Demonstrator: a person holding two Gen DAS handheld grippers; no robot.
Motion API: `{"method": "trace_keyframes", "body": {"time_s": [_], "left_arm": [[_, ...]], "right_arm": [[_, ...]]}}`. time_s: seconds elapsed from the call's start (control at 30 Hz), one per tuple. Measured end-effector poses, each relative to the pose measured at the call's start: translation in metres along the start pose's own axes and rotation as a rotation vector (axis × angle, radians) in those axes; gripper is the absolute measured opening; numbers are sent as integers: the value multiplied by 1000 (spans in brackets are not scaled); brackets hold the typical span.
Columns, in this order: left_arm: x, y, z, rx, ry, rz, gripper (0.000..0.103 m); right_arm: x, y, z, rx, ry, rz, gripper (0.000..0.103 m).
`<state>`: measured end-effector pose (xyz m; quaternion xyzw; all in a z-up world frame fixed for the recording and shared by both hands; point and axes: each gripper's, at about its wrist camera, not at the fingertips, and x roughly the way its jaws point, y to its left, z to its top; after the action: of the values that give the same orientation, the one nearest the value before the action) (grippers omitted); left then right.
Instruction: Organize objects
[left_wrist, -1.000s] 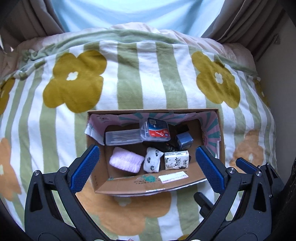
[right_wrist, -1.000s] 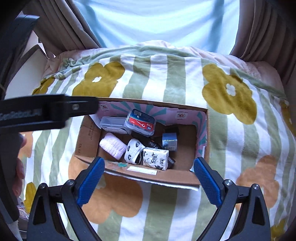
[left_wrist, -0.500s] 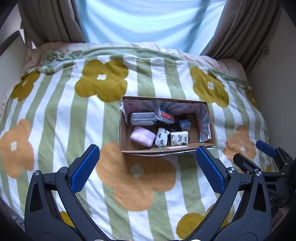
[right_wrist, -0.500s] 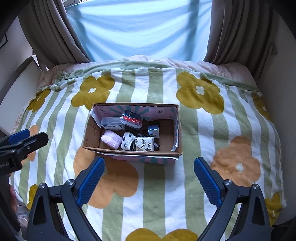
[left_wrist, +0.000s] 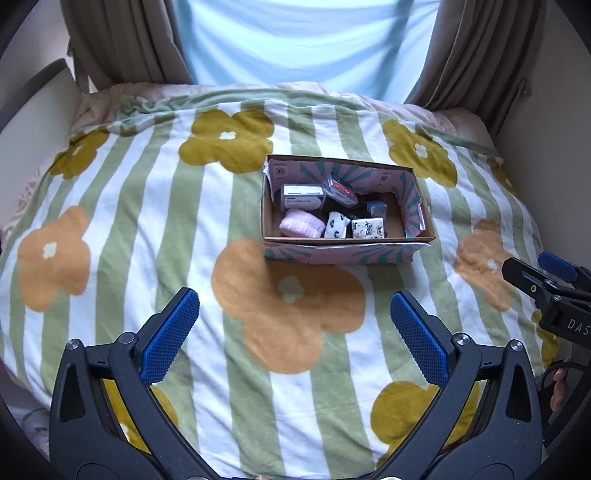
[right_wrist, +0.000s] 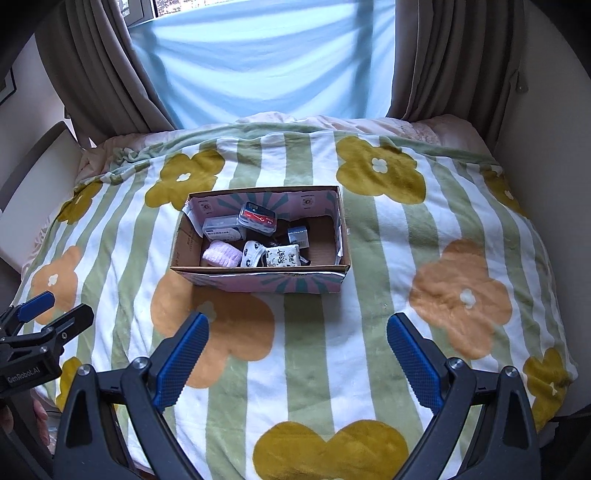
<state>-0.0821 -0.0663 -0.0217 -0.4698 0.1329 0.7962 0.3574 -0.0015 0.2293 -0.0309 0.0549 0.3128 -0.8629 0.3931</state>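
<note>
A cardboard box (left_wrist: 343, 254) (right_wrist: 258, 280) with a pink patterned lining sits on the striped flower blanket. Inside it lie a pink fluffy roll (left_wrist: 300, 224) (right_wrist: 221, 254), a panda-print roll (left_wrist: 337, 225) (right_wrist: 252, 254), a white printed packet (left_wrist: 367, 228) (right_wrist: 282, 257), clear plastic cases (left_wrist: 303, 196) (right_wrist: 257, 218) and a small blue box (left_wrist: 376, 208) (right_wrist: 297, 235). My left gripper (left_wrist: 293, 336) hangs open well short of the box, nothing between its blue pads. My right gripper (right_wrist: 297, 356) is open too, also back from the box.
The blanket (left_wrist: 155, 221) (right_wrist: 424, 258) covers a bed, with curtains (right_wrist: 92, 66) and a bright window behind. A white board (right_wrist: 40, 177) stands at the left edge and a wall (left_wrist: 554, 155) at the right. A hand (left_wrist: 557, 387) holds the right gripper.
Both grippers have pulled back and up from the box, which now looks much smaller and farther. Both stay open and empty throughout.
</note>
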Motion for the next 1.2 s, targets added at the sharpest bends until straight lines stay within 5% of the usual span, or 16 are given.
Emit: {"method": "trace_keyframes", "body": {"time_s": [1.2], "left_arm": [[-5,-15,8,2,-12,-36,103]], "right_arm": [[-4,-1,9,-32,-28,-3,96]]}}
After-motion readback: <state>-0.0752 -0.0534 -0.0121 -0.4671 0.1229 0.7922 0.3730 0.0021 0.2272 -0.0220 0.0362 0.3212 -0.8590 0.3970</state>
